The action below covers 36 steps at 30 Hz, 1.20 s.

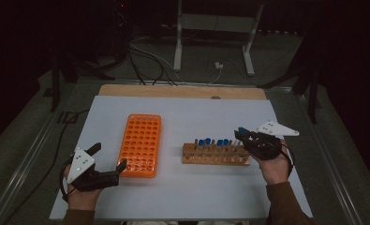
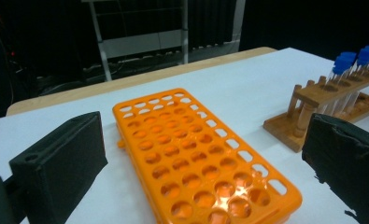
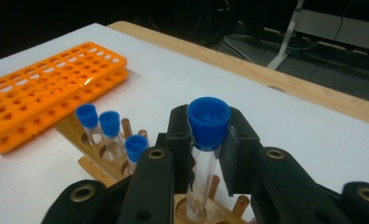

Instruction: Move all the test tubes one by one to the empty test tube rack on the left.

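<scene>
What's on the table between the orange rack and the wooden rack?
Nothing: in the high view only bare white table lies between the orange rack and the wooden rack.

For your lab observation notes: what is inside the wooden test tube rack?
The wooden test tube rack holds clear blue-capped test tubes upright in its holes. The right gripper is shut on one blue-capped tube, its bottom still in a hole. Tube contents cannot be made out.

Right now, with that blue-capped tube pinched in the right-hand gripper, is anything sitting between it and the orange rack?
Nothing visible blocks it. The right gripper is shut on the blue-capped tube, whose bottom is still in the wooden rack. Between that and the orange rack lies only bare white tabletop. The left gripper sits open at the orange rack's near corner.
</scene>
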Available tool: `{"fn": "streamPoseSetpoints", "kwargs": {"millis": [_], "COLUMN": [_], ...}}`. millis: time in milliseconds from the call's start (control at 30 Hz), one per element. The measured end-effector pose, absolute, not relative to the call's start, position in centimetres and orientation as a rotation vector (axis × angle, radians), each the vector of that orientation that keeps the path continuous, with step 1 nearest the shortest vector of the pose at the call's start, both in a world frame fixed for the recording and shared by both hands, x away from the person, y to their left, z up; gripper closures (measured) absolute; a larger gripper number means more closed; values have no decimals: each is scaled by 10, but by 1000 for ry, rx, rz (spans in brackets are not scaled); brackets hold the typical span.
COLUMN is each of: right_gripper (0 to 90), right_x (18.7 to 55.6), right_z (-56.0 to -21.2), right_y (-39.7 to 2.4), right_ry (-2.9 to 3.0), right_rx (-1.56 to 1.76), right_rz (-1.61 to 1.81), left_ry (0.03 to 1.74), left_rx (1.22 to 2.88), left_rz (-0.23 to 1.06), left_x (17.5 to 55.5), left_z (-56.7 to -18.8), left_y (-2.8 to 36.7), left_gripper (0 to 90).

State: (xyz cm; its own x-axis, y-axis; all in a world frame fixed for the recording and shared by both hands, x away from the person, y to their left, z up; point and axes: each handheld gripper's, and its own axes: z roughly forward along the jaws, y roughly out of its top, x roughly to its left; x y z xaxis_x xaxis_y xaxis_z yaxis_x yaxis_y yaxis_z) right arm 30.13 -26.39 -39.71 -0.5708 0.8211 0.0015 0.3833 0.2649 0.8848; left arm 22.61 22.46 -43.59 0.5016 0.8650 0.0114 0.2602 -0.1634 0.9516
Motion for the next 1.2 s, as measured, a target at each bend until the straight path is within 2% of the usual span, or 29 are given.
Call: {"fn": "streamPoseSetpoints", "kwargs": {"millis": [433, 600, 1200], "right_gripper": [758, 758, 758], "right_x": [295, 292, 289], "right_z": [-380, -376, -369], "right_y": [-261, -256, -234], "right_ry": [2082, 2098, 2156], "right_rx": [1047, 1028, 972], "right_rz": [1283, 1302, 1381], "left_ry": [915, 930, 860], "left_rx": [1714, 1735, 1739], "left_rz": [682, 618, 593], "left_x": [243, 253, 270], "left_z": [-422, -416, -404], "left_y": [204, 191, 161], "left_gripper": [23, 6, 6]}}
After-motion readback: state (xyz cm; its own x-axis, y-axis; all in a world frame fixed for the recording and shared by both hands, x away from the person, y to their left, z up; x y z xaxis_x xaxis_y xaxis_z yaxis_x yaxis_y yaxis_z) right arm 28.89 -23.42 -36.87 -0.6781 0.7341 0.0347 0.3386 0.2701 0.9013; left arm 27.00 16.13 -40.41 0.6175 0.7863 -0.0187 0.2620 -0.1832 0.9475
